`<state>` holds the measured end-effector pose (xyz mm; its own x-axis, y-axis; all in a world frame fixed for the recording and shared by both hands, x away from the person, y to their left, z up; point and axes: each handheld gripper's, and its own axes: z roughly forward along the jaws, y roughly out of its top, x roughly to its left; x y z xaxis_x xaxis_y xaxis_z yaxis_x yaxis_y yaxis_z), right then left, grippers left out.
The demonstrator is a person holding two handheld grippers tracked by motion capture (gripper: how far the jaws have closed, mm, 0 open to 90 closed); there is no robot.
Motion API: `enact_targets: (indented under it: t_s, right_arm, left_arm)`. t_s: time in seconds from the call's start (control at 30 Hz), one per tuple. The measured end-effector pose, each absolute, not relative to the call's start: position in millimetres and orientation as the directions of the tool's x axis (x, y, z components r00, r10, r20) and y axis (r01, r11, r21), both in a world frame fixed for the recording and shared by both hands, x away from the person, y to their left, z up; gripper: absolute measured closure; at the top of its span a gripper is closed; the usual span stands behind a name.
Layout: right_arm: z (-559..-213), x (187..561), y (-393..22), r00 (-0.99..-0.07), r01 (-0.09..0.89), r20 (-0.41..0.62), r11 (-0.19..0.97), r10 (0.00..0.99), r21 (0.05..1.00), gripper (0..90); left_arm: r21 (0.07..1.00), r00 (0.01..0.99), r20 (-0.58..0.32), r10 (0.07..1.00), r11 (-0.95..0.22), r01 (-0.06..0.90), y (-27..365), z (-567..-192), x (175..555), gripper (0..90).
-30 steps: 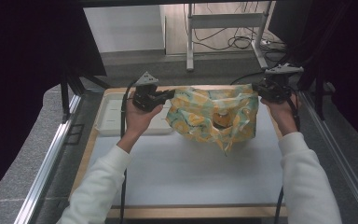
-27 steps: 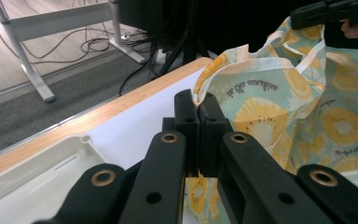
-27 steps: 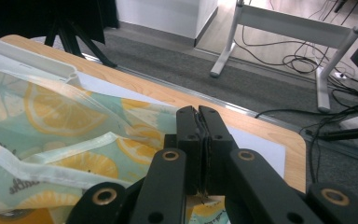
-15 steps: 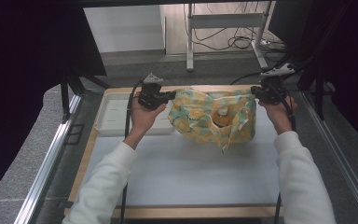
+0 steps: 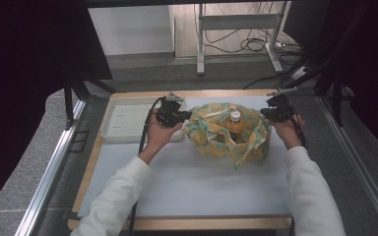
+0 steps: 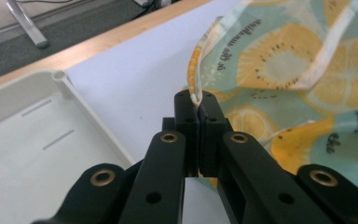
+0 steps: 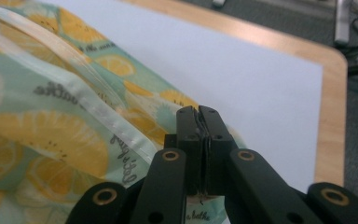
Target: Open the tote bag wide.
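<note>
A fabric bag (image 5: 216,135) printed with orange slices on pale green sits on the white mat (image 5: 202,182), its mouth held wide. Inside it stands an orange drink bottle with a white cap (image 5: 235,121). My left gripper (image 5: 186,117) is shut on the bag's left rim; in the left gripper view the hem (image 6: 195,77) is pinched between the black jaws of that gripper (image 6: 196,95). My right gripper (image 5: 265,113) is shut on the bag's right rim, with the cloth (image 7: 51,116) caught between the closed jaws of that gripper (image 7: 197,112).
A white plastic tray (image 5: 123,123) lies at the mat's back left, just behind my left hand; its rim (image 6: 91,114) shows close to the left jaws. The wooden table edge (image 5: 226,92) runs behind the bag. A metal stand and cables lie on the floor beyond.
Both hands have come down toward the table with the bag stretched between them. The bag now rests lower on the mat, and the bottle's cap stands out in its mouth.
</note>
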<state>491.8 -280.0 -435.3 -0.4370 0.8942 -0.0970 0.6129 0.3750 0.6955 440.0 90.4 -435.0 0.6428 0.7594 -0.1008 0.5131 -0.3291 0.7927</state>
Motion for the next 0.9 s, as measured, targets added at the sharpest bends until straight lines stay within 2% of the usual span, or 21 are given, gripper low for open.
enact_targets:
  t_s: [0.3, 0.83, 0.9]
  right_arm:
    - [-458.4, 489.0, -282.8, -0.438, 0.677, -0.071, 0.381, 0.896, 0.63, 87.3]
    - [-493.9, 480.1, -287.4, -0.447, 0.72, -0.064, 0.401, 0.892, 0.567, 87.3]
    - [-494.3, 477.5, -288.7, -0.449, 0.726, -0.059, 0.402, 0.891, 0.558, 84.2]
  left_arm:
    - [0.754, 0.648, -0.103, 0.754, -0.366, 0.546, 82.9, -456.3, 437.2, 89.4]
    - [0.668, 0.664, -0.093, 0.742, -0.448, 0.594, 65.8, -501.5, 426.8, 89.0]
    - [0.668, 0.665, -0.1, 0.74, -0.446, 0.596, 63.5, -505.3, 424.4, 88.6]
